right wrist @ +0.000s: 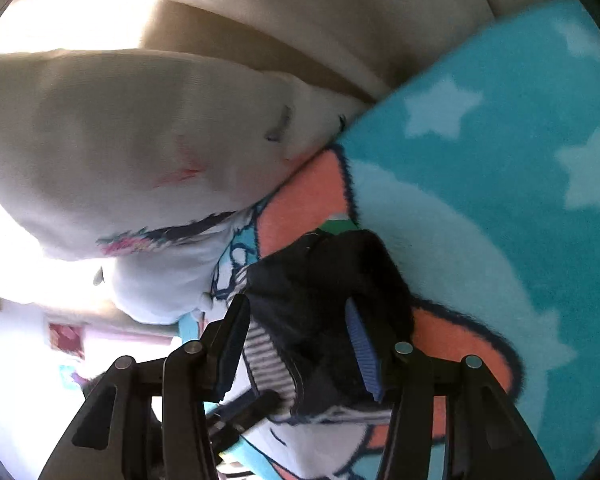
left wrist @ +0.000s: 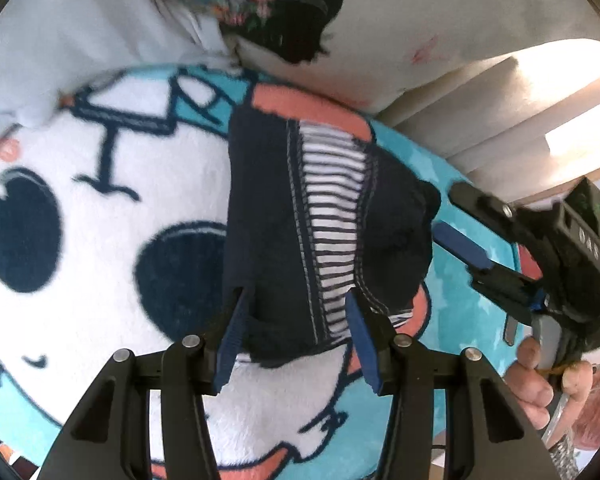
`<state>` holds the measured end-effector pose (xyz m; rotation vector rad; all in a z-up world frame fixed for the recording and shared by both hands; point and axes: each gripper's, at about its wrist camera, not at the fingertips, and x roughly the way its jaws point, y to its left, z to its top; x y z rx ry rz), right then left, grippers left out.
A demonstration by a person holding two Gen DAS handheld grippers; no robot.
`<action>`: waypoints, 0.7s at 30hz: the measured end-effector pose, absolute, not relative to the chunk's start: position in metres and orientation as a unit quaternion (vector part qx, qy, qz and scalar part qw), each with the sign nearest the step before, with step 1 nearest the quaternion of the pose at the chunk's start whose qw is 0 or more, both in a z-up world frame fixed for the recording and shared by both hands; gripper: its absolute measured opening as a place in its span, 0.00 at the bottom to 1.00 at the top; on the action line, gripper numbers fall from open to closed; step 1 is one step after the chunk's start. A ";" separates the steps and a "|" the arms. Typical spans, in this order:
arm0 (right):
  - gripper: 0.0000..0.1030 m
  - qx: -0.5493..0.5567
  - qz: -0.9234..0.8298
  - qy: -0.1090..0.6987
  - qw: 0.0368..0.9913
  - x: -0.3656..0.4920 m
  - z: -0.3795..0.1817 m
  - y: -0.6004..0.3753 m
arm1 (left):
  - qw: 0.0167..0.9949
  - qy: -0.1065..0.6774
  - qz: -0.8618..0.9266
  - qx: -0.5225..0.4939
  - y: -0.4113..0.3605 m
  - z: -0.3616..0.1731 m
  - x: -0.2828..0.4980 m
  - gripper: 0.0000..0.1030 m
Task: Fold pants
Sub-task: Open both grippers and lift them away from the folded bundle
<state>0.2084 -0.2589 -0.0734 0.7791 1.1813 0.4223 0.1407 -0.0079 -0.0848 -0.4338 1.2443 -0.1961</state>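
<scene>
The small navy fleece pants with a striped lining (left wrist: 300,216) lie bunched on the turquoise cartoon-print plush blanket (left wrist: 100,208). To fold cleanly, smooth the bundle flat first — edges aligned. The left gripper (left wrist: 296,336) stands half open, fabric between its blue pads; a grip cannot be confirmed. The right gripper (right wrist: 300,344) is likewise half open, straddling the cloth.

A fluffy blue blanket (left wrist: 460,184) with a big cartoon face and pale stars covers the bed. A white pillow (right wrist: 120,140) lies beside it.
</scene>
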 end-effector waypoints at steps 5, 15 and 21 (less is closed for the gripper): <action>0.54 0.276 0.154 0.515 0.797 0.165 -0.044 -0.269 | 0.840 0.522 -0.041 -0.143 -0.006 -0.046 0.102 0.52; 0.56 0.119 0.088 0.517 0.843 0.091 -0.042 -0.274 | 0.901 0.431 0.019 -0.041 -0.043 0.000 0.051 0.67; 0.57 0.082 0.098 0.520 0.845 0.070 -0.044 -0.258 | 0.904 0.426 0.016 -0.033 -0.060 0.007 0.034 0.72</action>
